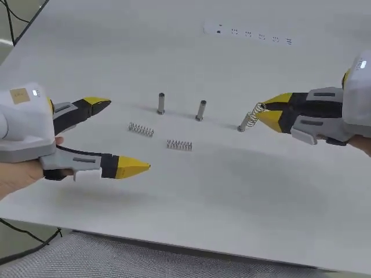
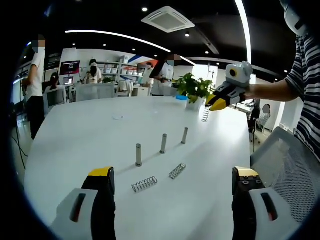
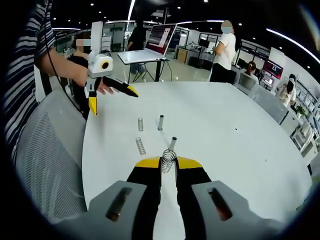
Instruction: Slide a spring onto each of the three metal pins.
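Observation:
Three metal pins stand in a row on the white table: left pin (image 1: 161,103), middle pin (image 1: 200,110), right pin (image 1: 242,124). Two loose springs (image 1: 141,129) (image 1: 179,145) lie in front of them. My right gripper (image 1: 262,110) is shut on a third spring (image 1: 254,114), which tilts down with its lower end at the top of the right pin. The right gripper view shows this spring (image 3: 168,159) pinched between the yellow tips, with a pin (image 3: 172,143) just beyond. At the left of the pins my left gripper (image 1: 119,136) is open, holding nothing. The loose springs (image 2: 144,184) (image 2: 177,170) lie ahead of it.
A white power strip (image 1: 249,35) lies at the far side of the table. The table's near edge (image 1: 174,246) runs below the grippers, with a black cable (image 1: 35,237) hanging off at the lower left. A mesh chair (image 3: 45,160) and several people are around the table.

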A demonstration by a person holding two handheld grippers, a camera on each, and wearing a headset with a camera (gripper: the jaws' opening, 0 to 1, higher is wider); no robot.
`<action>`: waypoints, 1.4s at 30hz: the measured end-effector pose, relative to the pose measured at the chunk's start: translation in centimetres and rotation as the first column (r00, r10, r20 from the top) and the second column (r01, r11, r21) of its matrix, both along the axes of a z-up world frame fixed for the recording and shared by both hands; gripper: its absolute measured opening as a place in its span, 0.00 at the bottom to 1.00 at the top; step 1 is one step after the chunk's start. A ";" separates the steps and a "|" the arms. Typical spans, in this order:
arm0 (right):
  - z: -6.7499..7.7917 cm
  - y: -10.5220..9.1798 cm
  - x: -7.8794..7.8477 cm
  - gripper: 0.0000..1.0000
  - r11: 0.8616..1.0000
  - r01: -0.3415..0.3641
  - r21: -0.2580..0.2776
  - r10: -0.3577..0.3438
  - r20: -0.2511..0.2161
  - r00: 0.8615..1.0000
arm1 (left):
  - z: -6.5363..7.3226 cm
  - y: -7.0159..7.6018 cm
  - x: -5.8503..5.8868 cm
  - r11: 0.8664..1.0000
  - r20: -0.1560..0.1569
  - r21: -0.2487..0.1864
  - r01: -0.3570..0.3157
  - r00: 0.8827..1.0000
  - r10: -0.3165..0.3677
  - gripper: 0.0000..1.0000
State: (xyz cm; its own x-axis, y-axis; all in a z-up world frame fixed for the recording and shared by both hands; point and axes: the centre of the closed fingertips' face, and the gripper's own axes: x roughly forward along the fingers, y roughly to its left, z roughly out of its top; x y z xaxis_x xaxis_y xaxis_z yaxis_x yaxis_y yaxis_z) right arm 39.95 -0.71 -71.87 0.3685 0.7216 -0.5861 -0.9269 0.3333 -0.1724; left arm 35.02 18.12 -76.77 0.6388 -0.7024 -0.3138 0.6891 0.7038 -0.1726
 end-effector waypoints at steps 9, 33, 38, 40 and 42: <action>-0.2 -0.5 1.6 0.11 0.999 0.041 -0.005 -0.041 0.014 0.999 | -0.1 -0.1 -0.1 1.000 -0.003 -0.001 0.002 1.000 -0.002 0.97; -2.2 -1.7 5.1 0.11 0.988 0.150 -0.022 -0.150 0.007 0.989 | -0.1 0.0 -0.2 1.000 -0.004 -0.002 0.000 1.000 0.000 0.96; -2.4 -1.6 5.4 0.11 0.986 0.166 -0.014 -0.166 0.000 0.986 | -0.2 0.0 -0.3 1.000 -0.007 -0.002 0.000 1.000 0.000 0.96; -2.6 -1.4 5.4 0.11 0.986 0.164 -0.016 -0.164 -0.004 0.986 | -0.1 -0.1 -0.3 1.000 -0.007 -0.003 0.002 1.000 -0.002 0.96; -2.7 -1.4 5.4 0.11 0.987 0.161 -0.022 -0.161 -0.005 0.987 | -0.2 0.0 -0.3 1.000 -0.007 0.000 0.001 1.000 -0.001 0.96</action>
